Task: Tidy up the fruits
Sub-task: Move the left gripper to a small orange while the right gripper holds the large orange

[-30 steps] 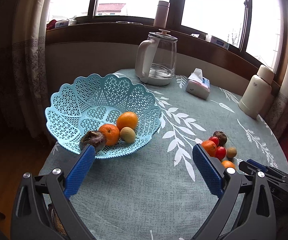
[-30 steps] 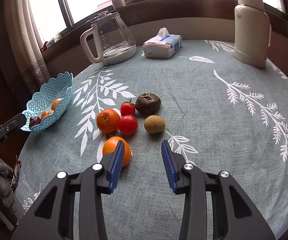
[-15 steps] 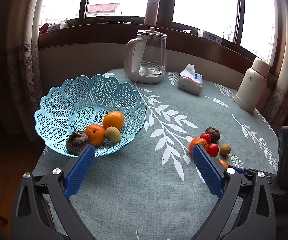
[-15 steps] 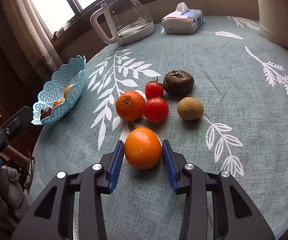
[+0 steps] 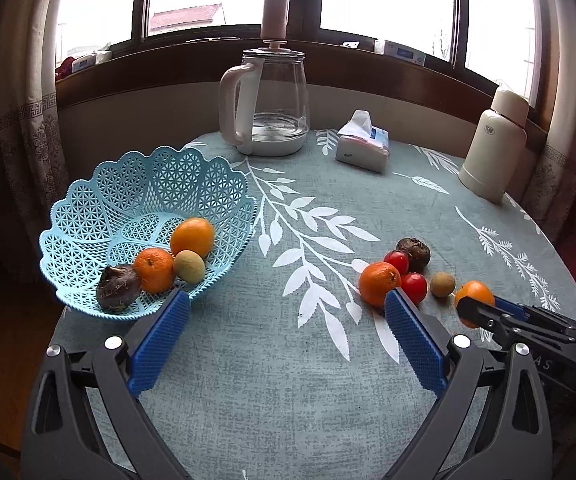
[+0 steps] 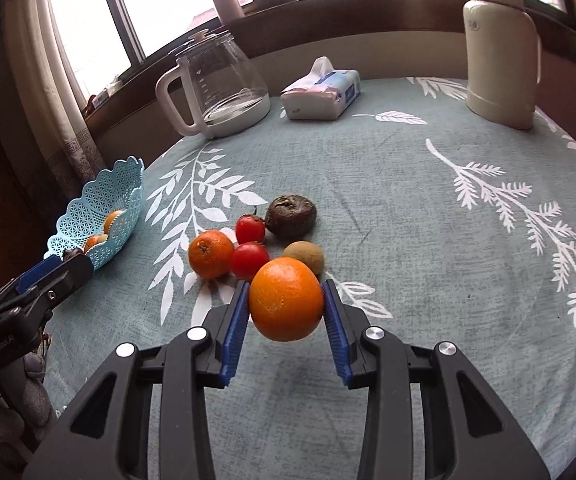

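A large orange sits clamped between the right gripper pads, lifted just off the counter. Beyond it cluster a smaller orange, two red tomatoes, a kiwi and a dark wrinkled fruit. Far left, the pale blue lattice basket holds four fruits.

Basket wall hides most fruit inside; held orange covers part of the kiwi.

four oranges, two tomatoes, two kiwis, two dark fruits, one basket
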`<state>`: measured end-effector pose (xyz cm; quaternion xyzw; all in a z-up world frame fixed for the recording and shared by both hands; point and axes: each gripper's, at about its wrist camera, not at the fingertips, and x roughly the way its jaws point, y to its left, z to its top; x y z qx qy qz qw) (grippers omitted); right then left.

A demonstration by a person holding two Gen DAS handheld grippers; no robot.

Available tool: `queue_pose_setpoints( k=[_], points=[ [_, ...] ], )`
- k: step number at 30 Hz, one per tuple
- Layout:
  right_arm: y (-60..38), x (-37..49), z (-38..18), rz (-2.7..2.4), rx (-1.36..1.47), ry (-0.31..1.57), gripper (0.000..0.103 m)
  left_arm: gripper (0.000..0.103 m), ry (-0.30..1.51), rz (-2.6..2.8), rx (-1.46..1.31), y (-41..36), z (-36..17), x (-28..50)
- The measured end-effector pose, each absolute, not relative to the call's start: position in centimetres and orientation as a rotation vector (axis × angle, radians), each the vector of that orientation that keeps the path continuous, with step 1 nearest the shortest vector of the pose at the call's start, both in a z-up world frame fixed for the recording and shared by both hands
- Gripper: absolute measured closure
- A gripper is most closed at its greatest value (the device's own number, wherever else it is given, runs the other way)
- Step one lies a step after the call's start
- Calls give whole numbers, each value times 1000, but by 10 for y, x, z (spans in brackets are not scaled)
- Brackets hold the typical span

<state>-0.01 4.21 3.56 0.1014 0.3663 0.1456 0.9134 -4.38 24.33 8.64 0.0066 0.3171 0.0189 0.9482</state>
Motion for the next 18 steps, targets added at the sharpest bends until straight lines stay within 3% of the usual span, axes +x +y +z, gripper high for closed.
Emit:
queue_pose_setpoints(
  k=[7,18],
  points=[
    [15,5,27,253,267,765,66,5,689,-14,66,217,70,-23],
    [20,5,22,280,268,770,66,27,796,-96,117,192,41,9]
  ],
)
